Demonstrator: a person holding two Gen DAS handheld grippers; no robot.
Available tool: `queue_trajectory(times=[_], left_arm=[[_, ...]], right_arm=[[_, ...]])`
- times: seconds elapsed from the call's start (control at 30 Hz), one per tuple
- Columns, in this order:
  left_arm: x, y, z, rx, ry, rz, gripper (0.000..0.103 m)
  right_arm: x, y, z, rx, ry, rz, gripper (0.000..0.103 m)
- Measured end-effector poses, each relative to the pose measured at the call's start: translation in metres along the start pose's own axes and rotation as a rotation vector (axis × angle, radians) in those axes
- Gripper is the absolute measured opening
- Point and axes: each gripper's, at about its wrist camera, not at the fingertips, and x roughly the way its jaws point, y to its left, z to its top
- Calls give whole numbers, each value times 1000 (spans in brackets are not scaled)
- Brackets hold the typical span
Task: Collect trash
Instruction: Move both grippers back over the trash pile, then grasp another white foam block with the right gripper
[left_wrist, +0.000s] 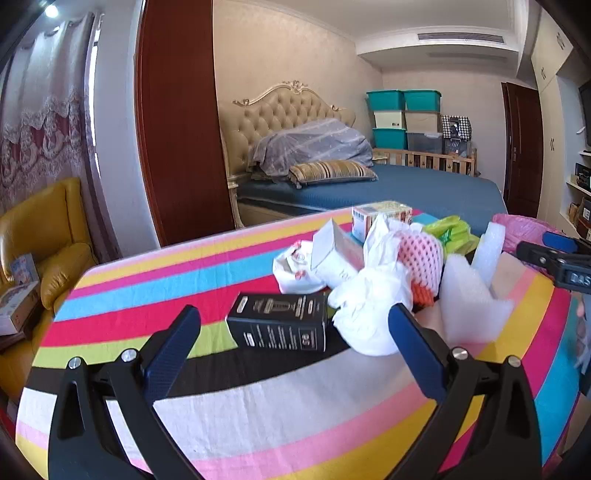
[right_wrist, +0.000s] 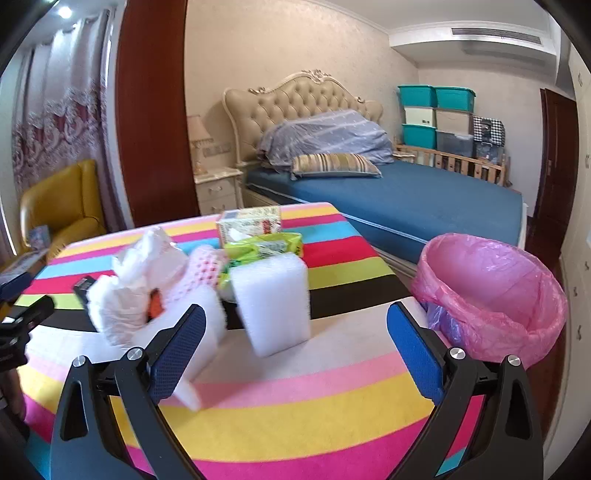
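A pile of trash lies on the striped table (left_wrist: 258, 406): a black box (left_wrist: 280, 326), crumpled white plastic (left_wrist: 369, 314), a white carton (left_wrist: 332, 254), pink foam net (left_wrist: 421, 254), green wrapper (left_wrist: 448, 229), white foam pieces (left_wrist: 469, 306). My left gripper (left_wrist: 293, 332) is open, its fingers either side of the black box, just short of it. My right gripper (right_wrist: 295, 332) is open and empty in front of a white foam block (right_wrist: 273, 299). A bin with a pink liner (right_wrist: 491, 291) stands at the table's right edge.
A small printed box (right_wrist: 251, 221) sits at the table's far side. Behind the table are a blue bed (right_wrist: 406, 199), a yellow armchair (left_wrist: 48, 236), a brown wardrobe panel (left_wrist: 177, 110) and stacked storage bins (left_wrist: 406, 114). The right gripper also shows in the left wrist view (left_wrist: 557, 258).
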Motion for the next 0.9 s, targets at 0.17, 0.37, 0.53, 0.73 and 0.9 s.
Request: queue_trajectory(times=[0.17,0.37,0.53,0.73,0.9], left_arm=[[-1,8,-2,-35,-9,-17,98],[-6,9,-4,-39,-29,3,98],[-3,13,-3,-64,-12,14,98],[-3,16,-4,-72,-8,24,98],[-1,15,-4,-61,0,34,98]], right_arm=[[24,2,8,-5,52,-25,93],[42,14,13,-59,85,-18,91],[48,21,14,-87,99,6,84],[47,20,13,-88,106,41,68],[40,23,13,-101,78,53,53]])
